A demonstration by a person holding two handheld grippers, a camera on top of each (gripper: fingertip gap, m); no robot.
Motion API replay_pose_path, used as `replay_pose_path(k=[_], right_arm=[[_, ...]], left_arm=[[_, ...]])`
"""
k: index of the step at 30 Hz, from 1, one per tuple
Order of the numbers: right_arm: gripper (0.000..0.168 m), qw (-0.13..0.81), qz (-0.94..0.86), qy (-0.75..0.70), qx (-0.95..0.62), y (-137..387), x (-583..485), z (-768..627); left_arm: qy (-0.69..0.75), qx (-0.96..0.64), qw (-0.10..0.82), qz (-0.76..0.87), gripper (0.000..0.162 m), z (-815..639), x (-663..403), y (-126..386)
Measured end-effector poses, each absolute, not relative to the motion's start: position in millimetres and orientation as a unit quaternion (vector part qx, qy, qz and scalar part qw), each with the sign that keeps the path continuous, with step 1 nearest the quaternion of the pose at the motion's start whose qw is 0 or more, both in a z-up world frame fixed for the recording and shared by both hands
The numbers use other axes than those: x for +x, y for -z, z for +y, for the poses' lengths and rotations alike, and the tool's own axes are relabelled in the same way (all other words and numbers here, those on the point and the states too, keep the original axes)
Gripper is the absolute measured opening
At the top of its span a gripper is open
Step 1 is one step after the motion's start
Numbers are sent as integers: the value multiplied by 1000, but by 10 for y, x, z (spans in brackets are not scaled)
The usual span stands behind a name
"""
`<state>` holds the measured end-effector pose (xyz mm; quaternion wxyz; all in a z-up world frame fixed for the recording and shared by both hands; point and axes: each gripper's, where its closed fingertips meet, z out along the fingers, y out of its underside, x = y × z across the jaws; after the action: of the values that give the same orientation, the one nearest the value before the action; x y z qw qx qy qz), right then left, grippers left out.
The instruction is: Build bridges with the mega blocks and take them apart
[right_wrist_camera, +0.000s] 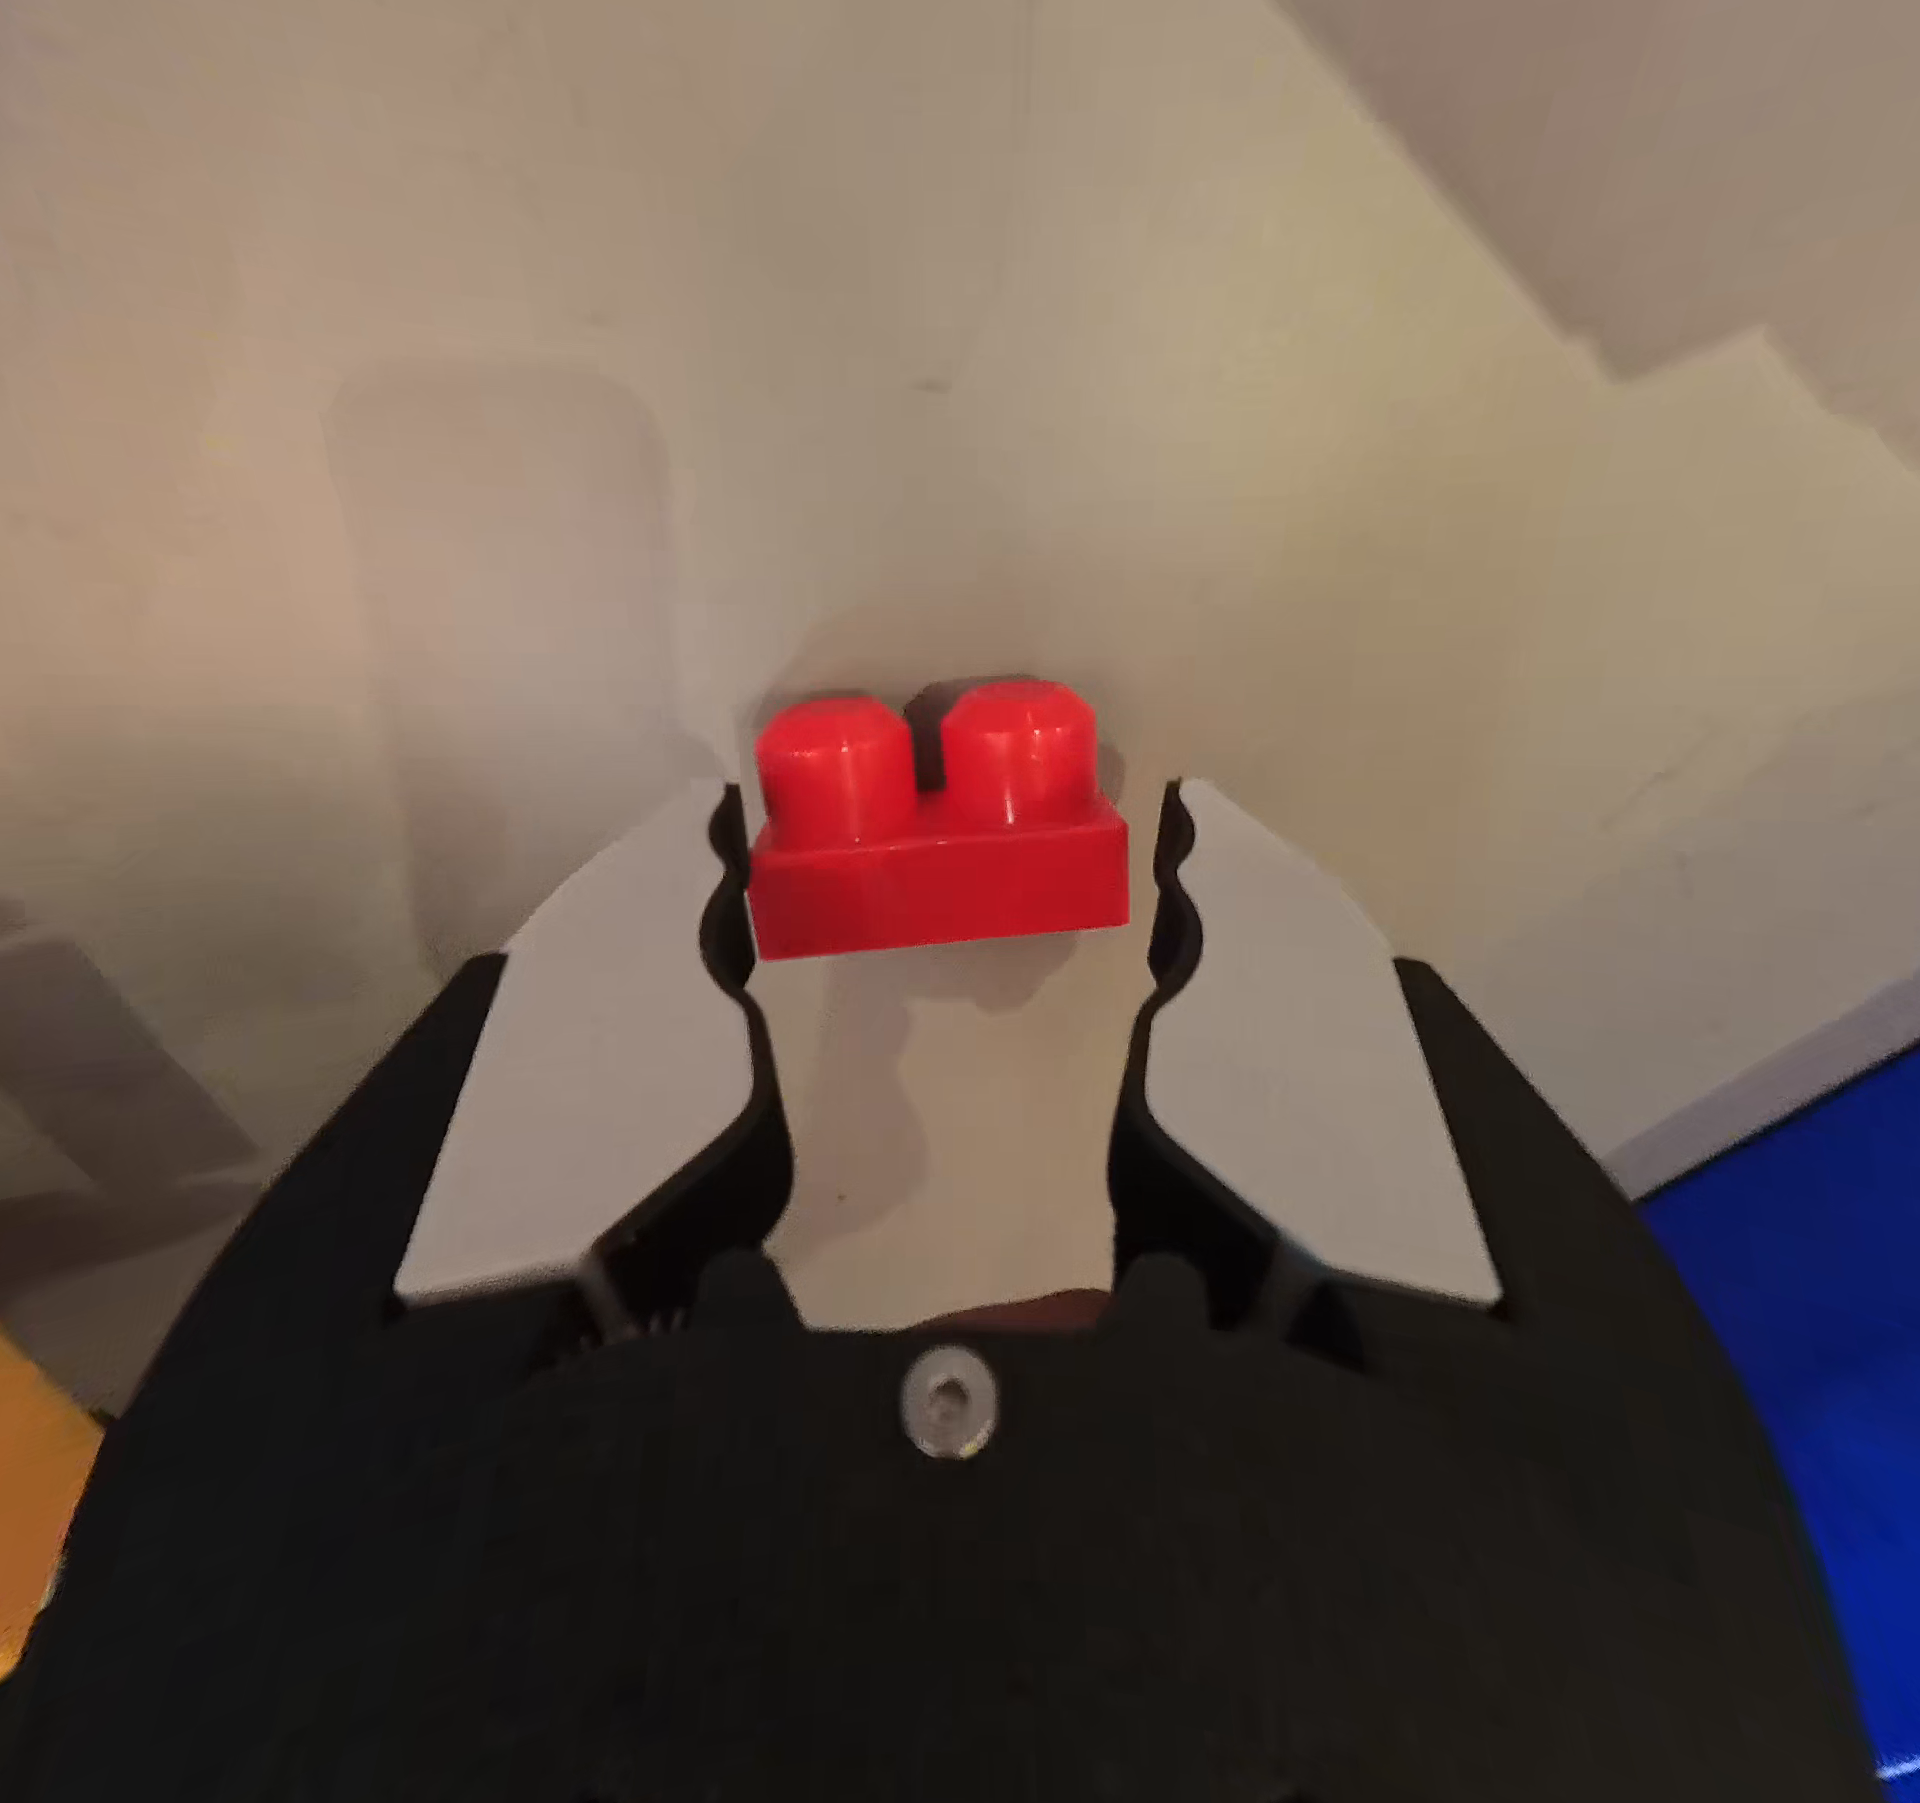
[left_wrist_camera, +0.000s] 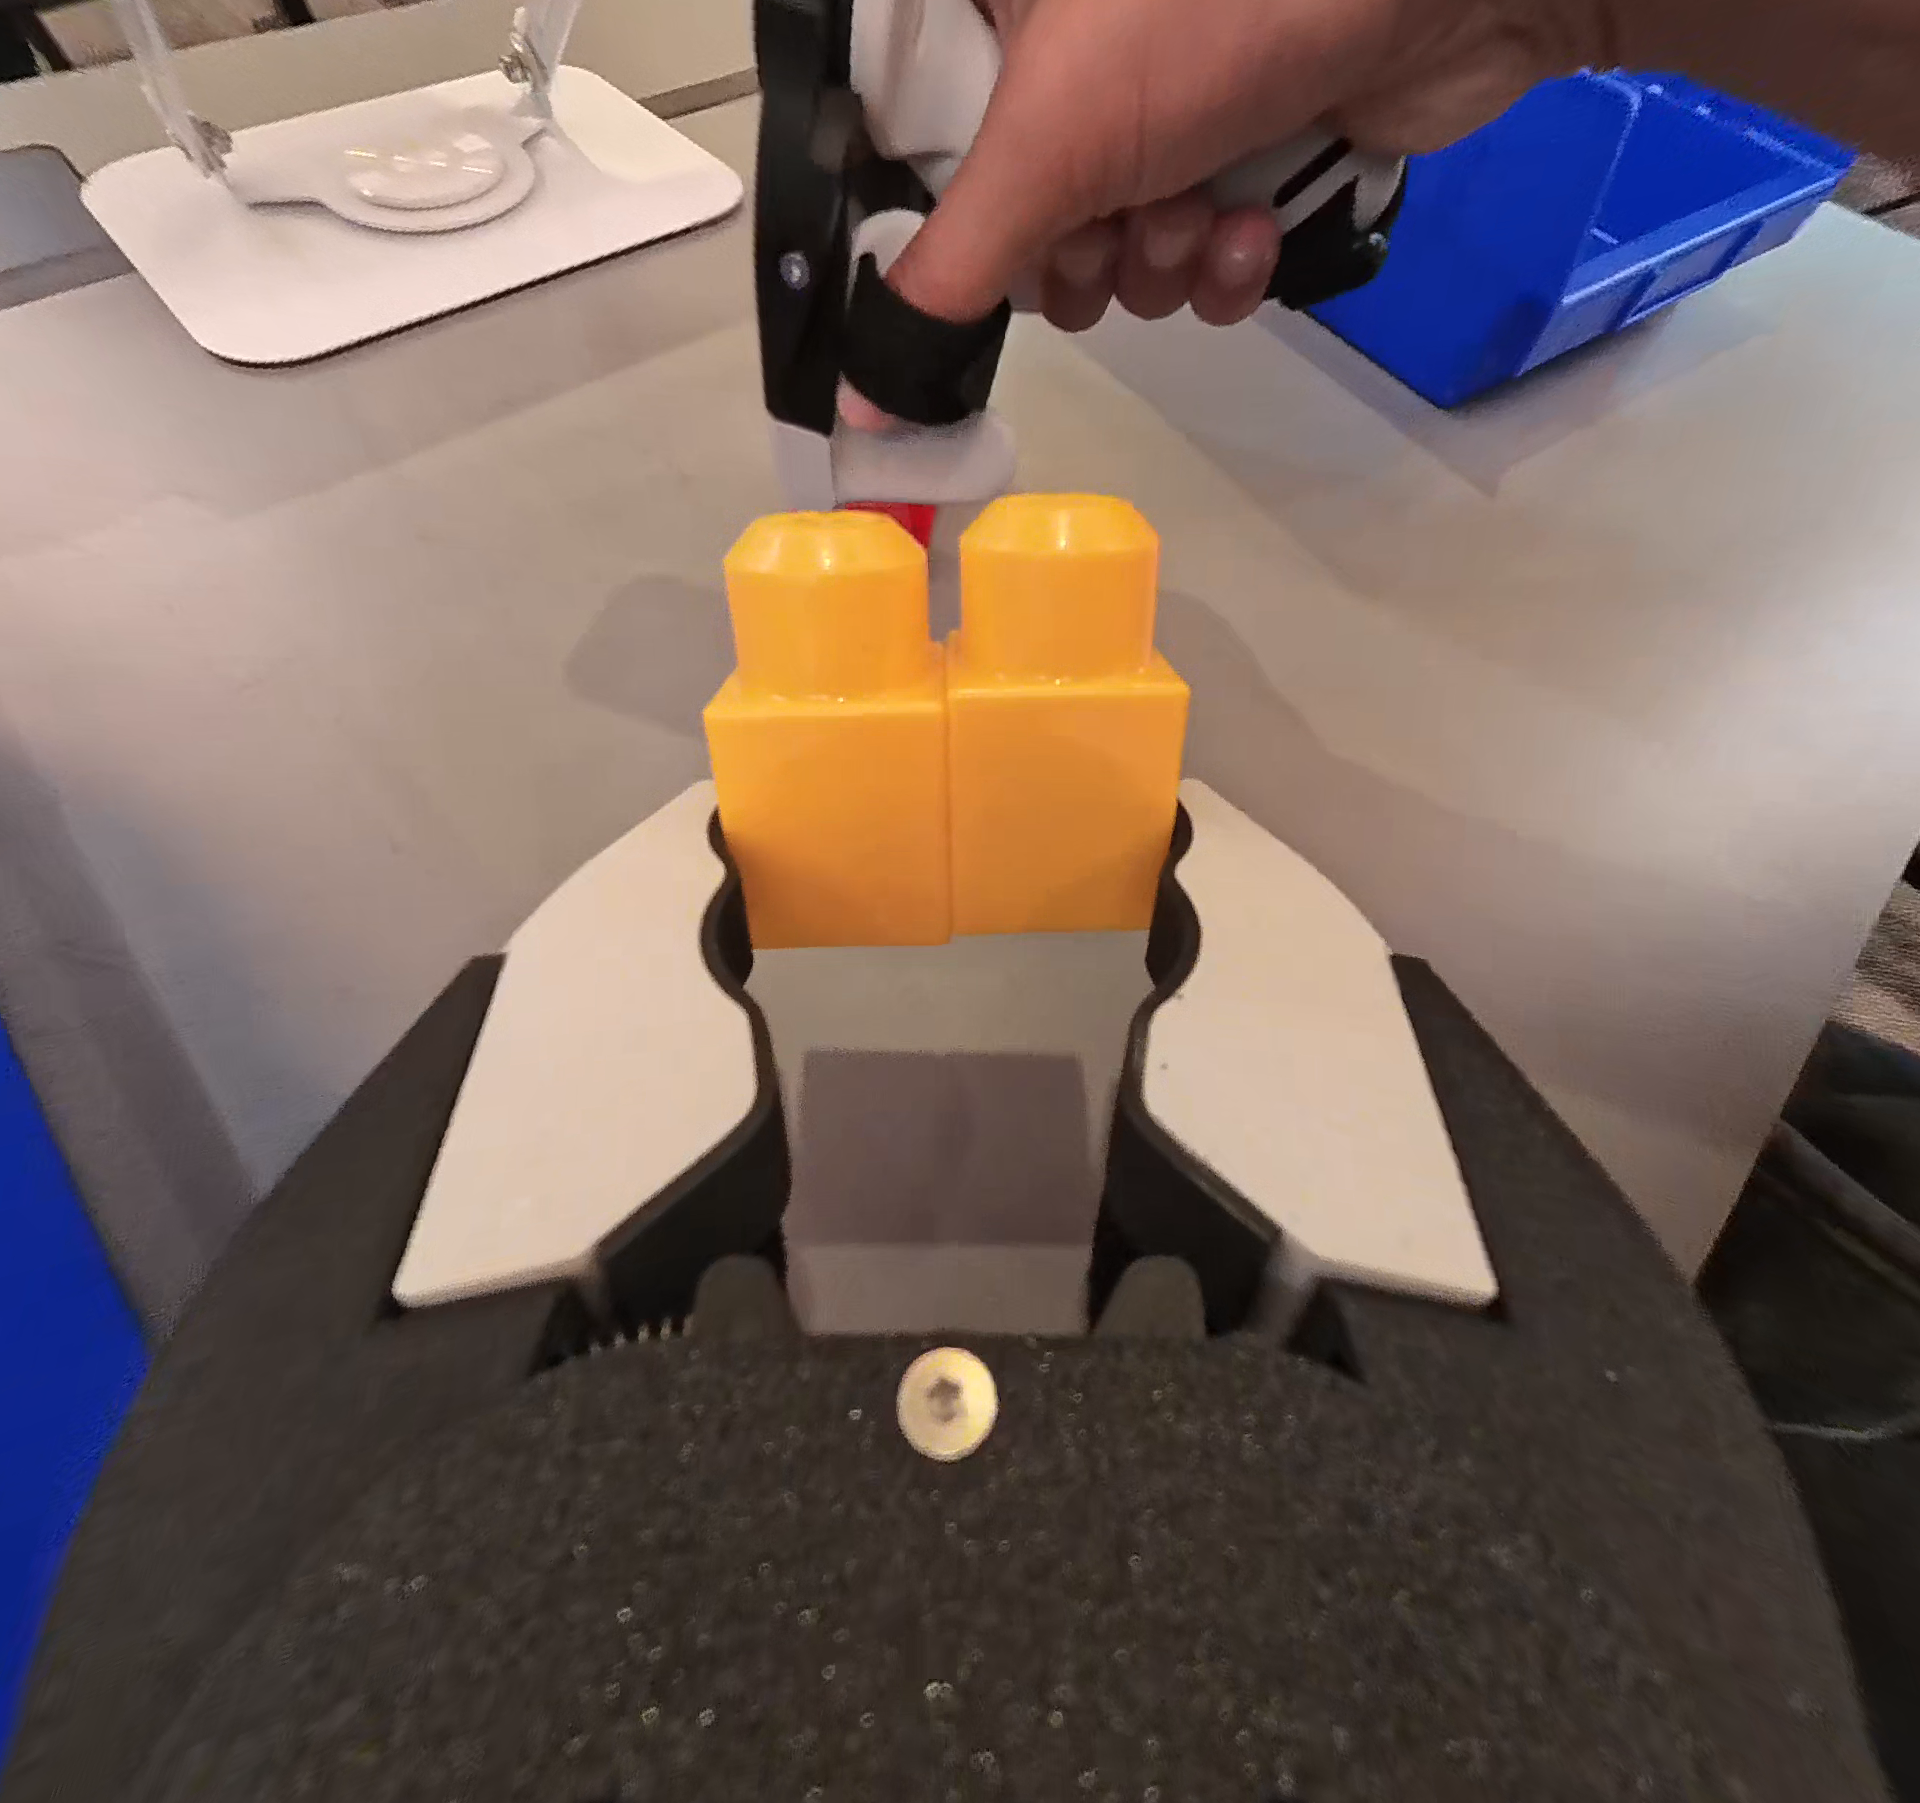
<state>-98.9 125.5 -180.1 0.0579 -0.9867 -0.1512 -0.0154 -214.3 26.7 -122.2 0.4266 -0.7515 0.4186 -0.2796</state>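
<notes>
Flanking yellow blocks (left_wrist_camera: pixel 945 797): blue bin (left_wrist_camera: pixel 1621 226), white stand (left_wrist_camera: pixel 416 184).

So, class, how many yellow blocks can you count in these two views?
2. Both stand side by side, touching, between the left tool's fingers: left yellow block and right yellow block. Others may be hidden behind them.

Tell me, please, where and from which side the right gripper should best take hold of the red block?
Grip the red block by its two flat short ends, low on the body under the studs, coming straight on as the right gripper now faces it. Its fingers already flank those ends; the rounded studs would probably slip.
</notes>
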Motion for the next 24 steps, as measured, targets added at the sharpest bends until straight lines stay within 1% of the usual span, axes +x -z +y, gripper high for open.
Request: replay_pose_path(k=[2,5,10,14,20,24], right_arm=[[71,44,-156,25,-986,1860,-988,1232],[71,33,-177,28,-983,1865,-993,1202],[70,69,-225,-2,-972,1829,-1012,1192],[70,174,-226,-71,-956,1556,-1069,1233],[70,363,-213,-230,-878,769,-1133,1101],[70,451,-203,-319,-808,441,-1075,869]], left_arm=[[292,-752,419,417,75,247,-2134,1257],[295,-755,408,420,75,215,-2162,1331],[310,-758,397,415,75,193,-2205,1412],[318,-748,404,419,75,195,-2197,1362],[360,-711,412,442,75,171,-2063,1157],[369,-679,421,475,75,217,-1920,1045]])
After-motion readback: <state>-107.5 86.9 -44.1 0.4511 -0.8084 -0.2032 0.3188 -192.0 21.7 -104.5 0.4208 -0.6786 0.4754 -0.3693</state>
